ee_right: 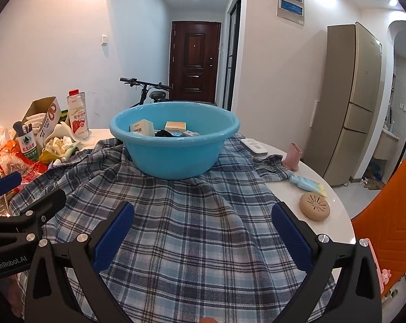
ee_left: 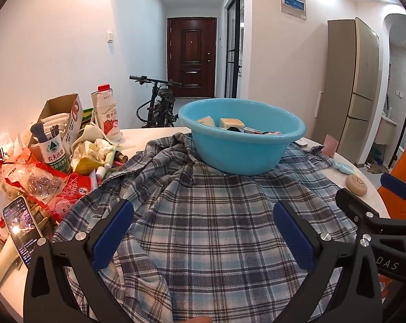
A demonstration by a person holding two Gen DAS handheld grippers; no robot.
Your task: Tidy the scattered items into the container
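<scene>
A blue basin is seen standing on a plaid shirt that is spread over a white round table; small boxes and a dark item are already held inside it, below the rim. Still outside the basin, on the bare table to the right, a tan round case is laid nearest the edge; a pale blue tube is laid just beyond it, a pink holder stands upright by the shirt's sleeve, and a white remote is seen behind the basin's right side.

The right gripper is held above the shirt in front of the basin, its blue-padded fingers spread wide with nothing between them; the left gripper is held likewise just beside it, jaws wide apart and empty, over the shirt's near part.

To the left of the shirt a heap of clutter is piled: a red-capped bottle, an open carton, a cut green-labelled bottle holding brushes, crumpled tissue, red snack packets; a lit phone is propped at the near left. Beyond the table a bicycle, a dark door and a fridge are visible; an orange chair is placed at the right.
</scene>
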